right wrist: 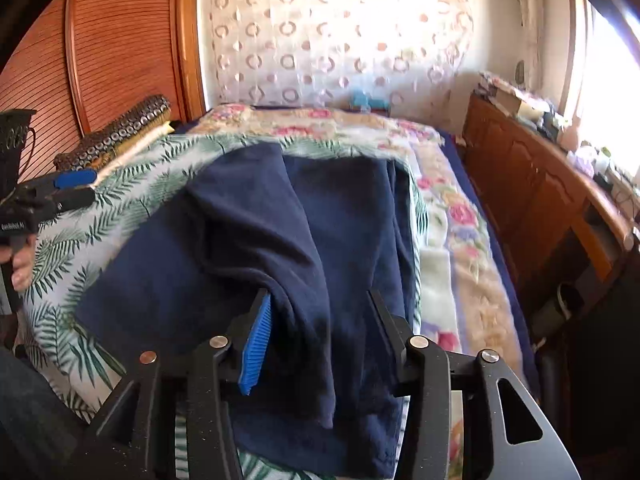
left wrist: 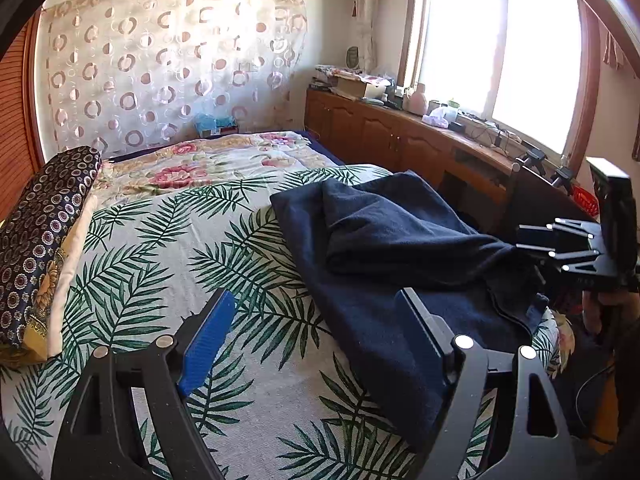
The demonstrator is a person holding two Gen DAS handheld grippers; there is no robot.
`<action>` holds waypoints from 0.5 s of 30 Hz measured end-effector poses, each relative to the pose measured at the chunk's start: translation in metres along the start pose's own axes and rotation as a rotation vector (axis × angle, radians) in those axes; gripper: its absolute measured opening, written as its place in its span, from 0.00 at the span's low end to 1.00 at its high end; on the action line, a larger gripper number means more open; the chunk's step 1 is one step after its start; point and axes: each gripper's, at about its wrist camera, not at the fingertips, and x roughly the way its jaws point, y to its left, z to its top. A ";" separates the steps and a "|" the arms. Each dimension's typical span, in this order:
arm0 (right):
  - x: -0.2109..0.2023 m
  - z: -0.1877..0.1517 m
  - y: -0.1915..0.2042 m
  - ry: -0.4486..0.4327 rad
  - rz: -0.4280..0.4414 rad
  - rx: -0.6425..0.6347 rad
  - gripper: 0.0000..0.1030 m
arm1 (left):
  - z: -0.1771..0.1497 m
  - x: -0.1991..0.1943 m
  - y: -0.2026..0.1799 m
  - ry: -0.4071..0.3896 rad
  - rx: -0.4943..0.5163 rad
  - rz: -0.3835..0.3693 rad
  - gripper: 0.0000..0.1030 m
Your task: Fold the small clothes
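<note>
Now navy cloth (part-folded) btwn right tool

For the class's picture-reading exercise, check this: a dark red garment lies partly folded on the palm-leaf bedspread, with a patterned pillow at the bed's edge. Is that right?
Not quite: the garment is dark navy blue, not dark red, as the right wrist view shows. The rest holds: it lies partly folded on the palm-leaf bedspread, and a patterned pillow sits at the bed's edge.

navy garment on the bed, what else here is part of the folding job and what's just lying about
Part of the job:
navy garment
left gripper
right gripper

Lying about:
patterned pillow
blue tissue pack
clutter on wooden cabinet
</note>
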 end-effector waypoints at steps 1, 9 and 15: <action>-0.001 0.004 0.005 -0.010 0.004 -0.015 0.46 | 0.000 -0.001 0.000 -0.003 0.001 0.002 0.80; 0.018 0.031 0.043 -0.025 0.081 -0.116 0.47 | 0.000 -0.009 -0.002 -0.023 0.011 0.015 0.80; 0.063 0.052 0.052 0.036 0.149 -0.160 0.47 | -0.002 -0.012 0.003 -0.028 0.000 0.020 0.80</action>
